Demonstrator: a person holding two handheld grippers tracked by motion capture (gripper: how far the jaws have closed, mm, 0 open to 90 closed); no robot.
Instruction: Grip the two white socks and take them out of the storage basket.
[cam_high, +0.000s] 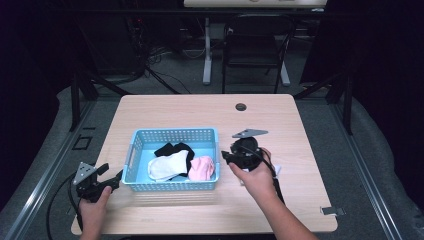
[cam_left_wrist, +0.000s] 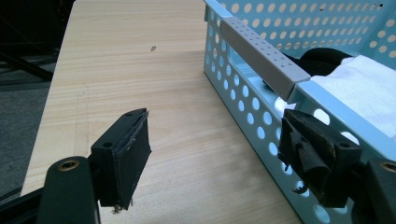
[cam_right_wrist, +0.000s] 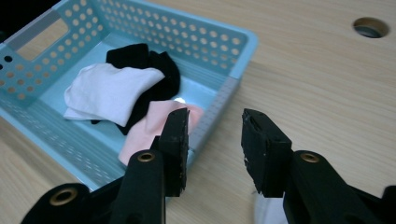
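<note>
A light blue perforated basket (cam_high: 175, 133) stands on the wooden table (cam_high: 200, 110). In it lie a black sock (cam_high: 175, 148), a white sock (cam_high: 166, 166) and a pink sock (cam_high: 202, 168). My left gripper (cam_high: 112, 174) rests low by the basket's left wall (cam_left_wrist: 243, 107), jaws wide open (cam_left_wrist: 217, 128) and empty, one jaw close against the wall. My right gripper (cam_high: 226, 158) hovers just right of the basket, open (cam_right_wrist: 217, 119), with nothing between its jaws. Beyond them I see the basket's near rim (cam_right_wrist: 219, 100), the pink sock (cam_right_wrist: 149, 126), the white sock (cam_right_wrist: 109, 91) and the black sock (cam_right_wrist: 140, 58).
A round cable hole (cam_high: 241, 106) (cam_right_wrist: 370, 27) sits near the table's far edge. A small white thing (cam_high: 276, 170) lies under the right hand. A metal clip (cam_high: 332, 210) lies at the front right corner. A dark chair (cam_high: 255, 45) stands behind the table.
</note>
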